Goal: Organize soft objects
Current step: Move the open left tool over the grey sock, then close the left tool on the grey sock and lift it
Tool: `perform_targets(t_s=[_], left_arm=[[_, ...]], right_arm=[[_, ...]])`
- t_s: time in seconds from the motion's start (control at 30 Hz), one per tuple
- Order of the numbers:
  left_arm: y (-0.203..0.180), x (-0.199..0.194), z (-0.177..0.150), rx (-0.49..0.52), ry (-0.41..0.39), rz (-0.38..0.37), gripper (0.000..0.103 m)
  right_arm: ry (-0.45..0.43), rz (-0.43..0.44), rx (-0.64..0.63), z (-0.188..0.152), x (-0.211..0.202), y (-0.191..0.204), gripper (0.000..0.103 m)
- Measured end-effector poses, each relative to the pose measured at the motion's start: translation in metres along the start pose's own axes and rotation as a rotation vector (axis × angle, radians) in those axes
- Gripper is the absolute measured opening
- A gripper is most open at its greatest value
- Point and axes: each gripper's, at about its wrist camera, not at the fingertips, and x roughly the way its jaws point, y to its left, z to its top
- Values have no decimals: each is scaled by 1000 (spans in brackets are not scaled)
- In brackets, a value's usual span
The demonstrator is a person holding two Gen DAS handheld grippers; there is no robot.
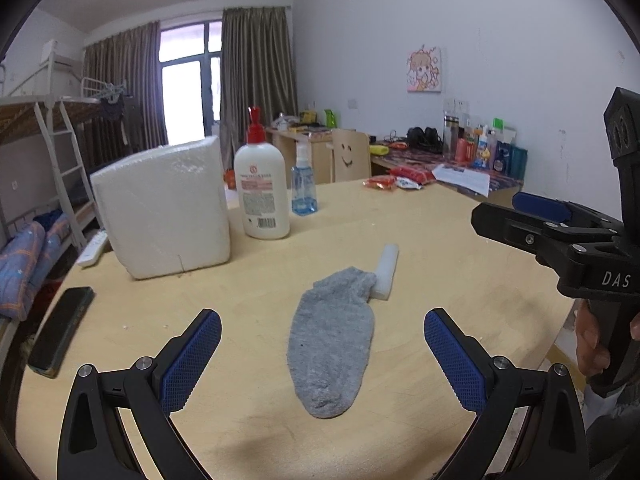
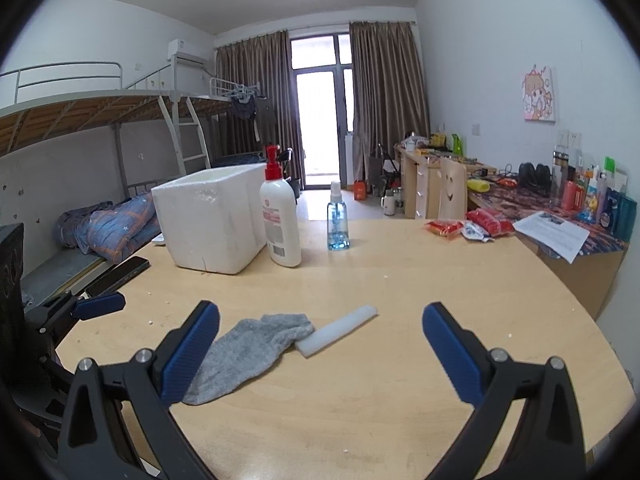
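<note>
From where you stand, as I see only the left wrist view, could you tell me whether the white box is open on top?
Observer: Yes. The right wrist view shows the box open on top, with a thick rim; its inside is hidden.
Operator: Thank you. Is the right gripper open?
Observer: Yes. The right gripper has its fingers wide apart and holds nothing.
Operator: Is the sock centred between them?
Observer: No. The sock lies towards the left finger, its toe end hidden behind it.

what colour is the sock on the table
Grey, a plain fuzzy knit with no pattern. The sock shows best in the left wrist view.
</note>
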Motion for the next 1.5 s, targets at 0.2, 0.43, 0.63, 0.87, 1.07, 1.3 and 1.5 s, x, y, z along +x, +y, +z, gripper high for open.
perform_targets(t_s=[0.2,0.43,0.63,0.87,1.07,1.3,1.5], left_arm=[[1,22,-2,-1,70,-13,94],[4,46,-8,-11,173,-35,80],[4,58,-12,-10,226,-46,66],[4,72,-18,-10,299,-55,47],[1,74,-19,1,308,-55,46],[-1,79,-17,27,322,-44,45],[9,82,-13,21,352,-49,25]], right_arm=[[48,-6,6,-1,17,-5,103],[84,0,17,-2,31,-11,103],[126,7,20,-3,45,-12,103],[141,21,24,-3,53,-13,103],[157,25,31,-5,58,-15,103],[170,33,38,-5,64,-16,103],[182,32,38,-6,69,-16,103]])
